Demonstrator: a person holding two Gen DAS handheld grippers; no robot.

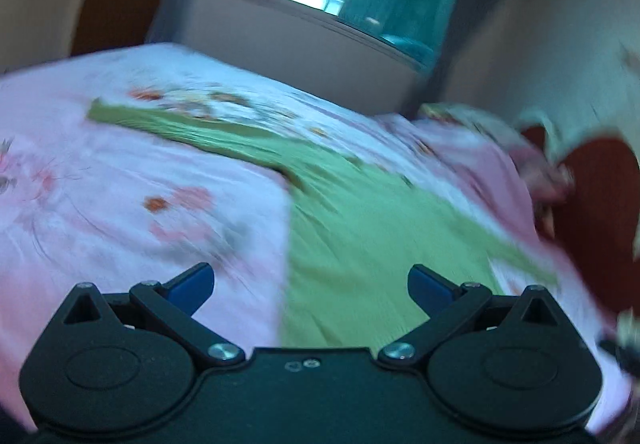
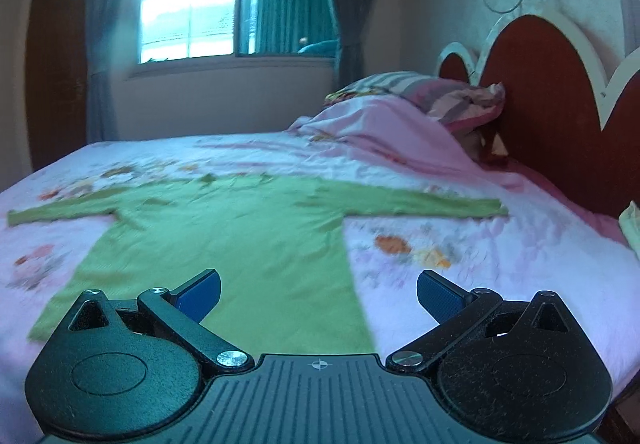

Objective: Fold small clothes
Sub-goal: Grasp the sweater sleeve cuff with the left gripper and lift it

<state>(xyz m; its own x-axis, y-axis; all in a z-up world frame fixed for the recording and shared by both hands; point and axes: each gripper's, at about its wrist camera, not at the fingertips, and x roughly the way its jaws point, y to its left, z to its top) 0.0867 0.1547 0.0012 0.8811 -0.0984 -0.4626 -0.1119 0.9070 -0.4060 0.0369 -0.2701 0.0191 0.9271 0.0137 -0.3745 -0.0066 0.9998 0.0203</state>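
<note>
A green long-sleeved top (image 2: 224, 244) lies flat on the pink floral bedsheet (image 2: 480, 260), both sleeves spread out to the sides. In the left wrist view the same green top (image 1: 360, 244) appears blurred, its hem closest to me. My left gripper (image 1: 311, 286) is open above the top's left hem edge, nothing between its blue pads. My right gripper (image 2: 319, 294) is open too, hovering over the right side of the hem, holding nothing.
A rumpled pink quilt and pillows (image 2: 420, 104) are heaped at the bed's head by the red headboard (image 2: 552, 104). A curtained window (image 2: 224, 0) is on the far wall. The bed's edge (image 2: 624, 384) drops off at the right.
</note>
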